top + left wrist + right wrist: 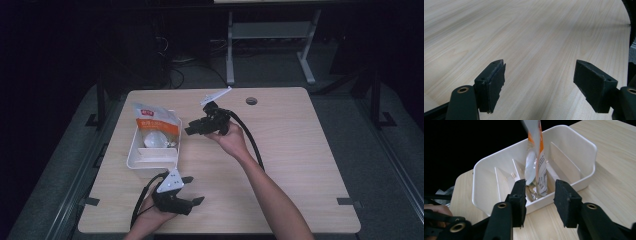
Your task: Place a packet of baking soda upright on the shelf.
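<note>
Right gripper (539, 195): your jaws gape, empty, frame centre, before the pouch (536, 162).
Left gripper (539, 85): jaws apart, empty.
Risk: the leaning pouch may topple from the bin (579, 182).

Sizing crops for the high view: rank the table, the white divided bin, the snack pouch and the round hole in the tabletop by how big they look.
Largest to smallest:
1. table
2. white divided bin
3. snack pouch
4. round hole

Orange-white pouch (156, 126) in white bin (134, 156)
</note>
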A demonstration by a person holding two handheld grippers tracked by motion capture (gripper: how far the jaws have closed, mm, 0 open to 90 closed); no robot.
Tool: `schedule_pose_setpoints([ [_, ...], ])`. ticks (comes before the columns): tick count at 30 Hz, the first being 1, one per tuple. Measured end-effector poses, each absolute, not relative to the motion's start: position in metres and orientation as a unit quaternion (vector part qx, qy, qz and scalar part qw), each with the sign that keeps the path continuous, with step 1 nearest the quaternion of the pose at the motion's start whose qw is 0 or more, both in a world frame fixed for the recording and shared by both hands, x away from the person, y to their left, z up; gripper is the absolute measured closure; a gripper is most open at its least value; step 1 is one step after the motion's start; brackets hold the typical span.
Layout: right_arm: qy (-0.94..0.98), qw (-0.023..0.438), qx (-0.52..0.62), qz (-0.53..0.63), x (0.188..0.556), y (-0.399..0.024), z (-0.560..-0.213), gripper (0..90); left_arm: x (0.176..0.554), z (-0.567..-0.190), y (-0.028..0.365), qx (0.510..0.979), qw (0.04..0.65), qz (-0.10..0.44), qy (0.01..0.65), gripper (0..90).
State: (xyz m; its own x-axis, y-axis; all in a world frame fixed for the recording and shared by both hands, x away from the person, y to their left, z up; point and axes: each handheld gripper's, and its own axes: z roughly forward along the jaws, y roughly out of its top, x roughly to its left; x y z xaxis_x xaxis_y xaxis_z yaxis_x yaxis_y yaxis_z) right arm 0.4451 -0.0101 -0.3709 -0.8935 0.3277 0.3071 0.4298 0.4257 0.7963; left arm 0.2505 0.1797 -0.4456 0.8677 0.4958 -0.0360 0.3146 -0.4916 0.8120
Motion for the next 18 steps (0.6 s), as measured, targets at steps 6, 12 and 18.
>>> schedule_pose_setpoints([
  [6, -0.841, 0.055, -0.229, -0.487, 0.444, -0.021, -0.368, 55.2, 0.251, -0.446, 0.179, 0.857, 0.446, 0.1, 0.239, 24.3],
  [12, -0.838, 0.056, -0.236, -0.488, 0.443, -0.033, -0.367, 51.7, 0.251, -0.446, 0.179, 0.856, 0.446, 0.101, 0.24, 24.3],
  [18, -0.835, 0.053, -0.242, -0.491, 0.441, -0.045, -0.365, 49.7, 0.253, -0.447, 0.18, 0.856, 0.445, 0.1, 0.243, 24.3],
])
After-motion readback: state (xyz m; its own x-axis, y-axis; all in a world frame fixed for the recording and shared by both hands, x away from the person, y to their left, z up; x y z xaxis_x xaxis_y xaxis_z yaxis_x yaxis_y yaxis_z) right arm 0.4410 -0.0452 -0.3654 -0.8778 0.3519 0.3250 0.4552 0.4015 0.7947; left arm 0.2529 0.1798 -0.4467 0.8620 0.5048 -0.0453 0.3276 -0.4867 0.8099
